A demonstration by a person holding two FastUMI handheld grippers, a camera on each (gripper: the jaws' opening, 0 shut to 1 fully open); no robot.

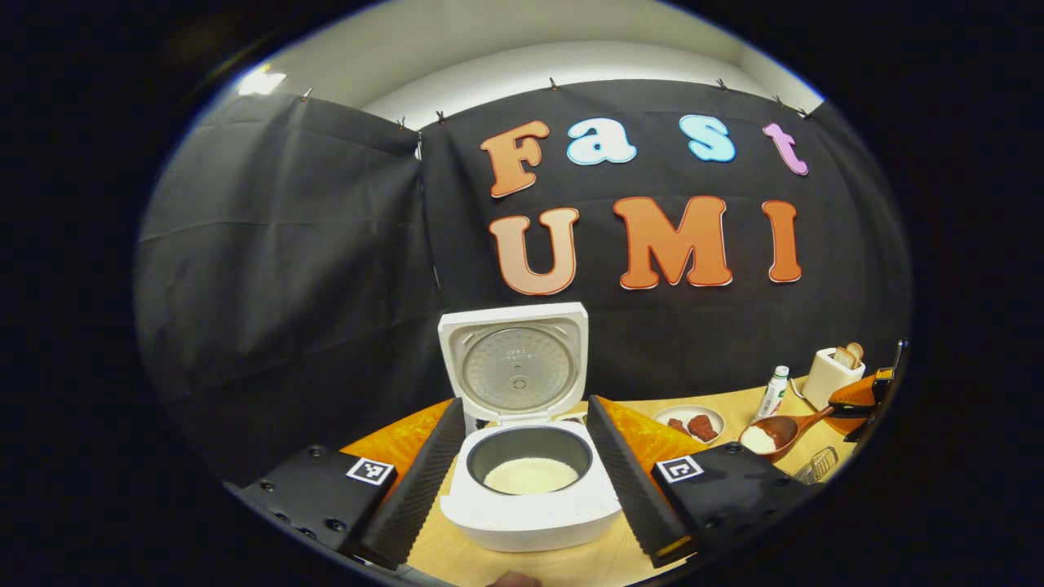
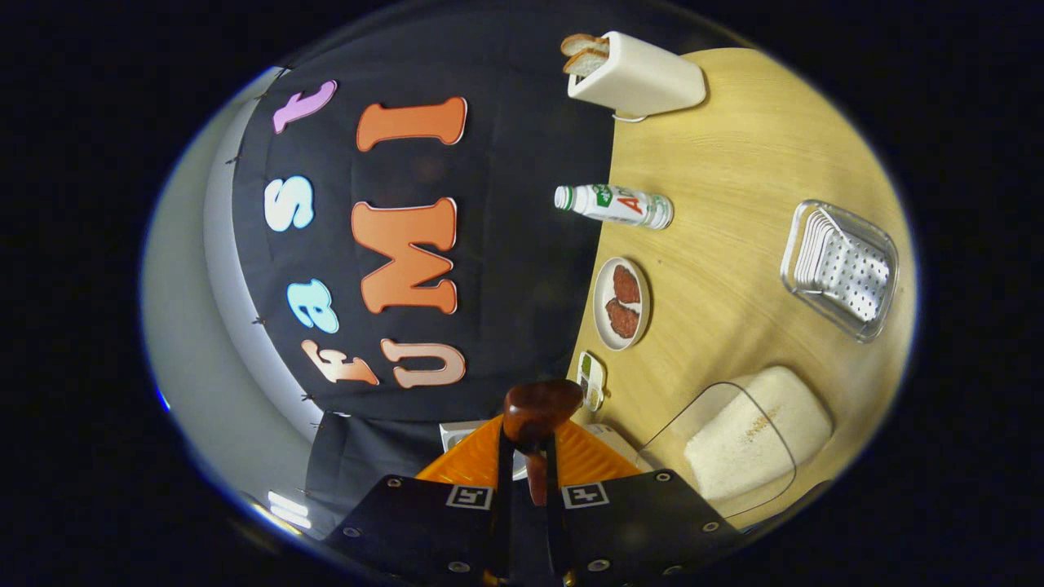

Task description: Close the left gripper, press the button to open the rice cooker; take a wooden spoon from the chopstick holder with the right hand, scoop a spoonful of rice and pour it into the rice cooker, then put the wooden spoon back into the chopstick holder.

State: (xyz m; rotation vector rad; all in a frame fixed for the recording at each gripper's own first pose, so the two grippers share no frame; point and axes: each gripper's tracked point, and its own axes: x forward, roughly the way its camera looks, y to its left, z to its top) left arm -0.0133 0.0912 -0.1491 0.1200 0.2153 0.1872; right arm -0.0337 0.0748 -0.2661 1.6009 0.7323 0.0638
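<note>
The white rice cooker (image 1: 534, 509) stands open on the wooden table, its lid (image 1: 514, 367) upright and white rice lying in the pot (image 1: 530, 474). My left gripper (image 1: 526, 403) is open, one finger on each side of the cooker and touching nothing. At the far right my right gripper (image 1: 864, 401) holds a wooden spoon (image 1: 787, 430) level, with rice in its bowl. In the right gripper view, which is rolled sideways, my right gripper (image 2: 528, 444) is shut on the spoon handle (image 2: 536, 477), with the spoon bowl (image 2: 540, 408) just past the tips.
A clear box of rice (image 2: 750, 444) sits near the right gripper. Beyond it are a clear tray with a white perforated insert (image 2: 844, 269), a plate with meat pieces (image 2: 621, 303), a small bottle (image 2: 616, 205) and a white toaster with bread (image 2: 636, 77).
</note>
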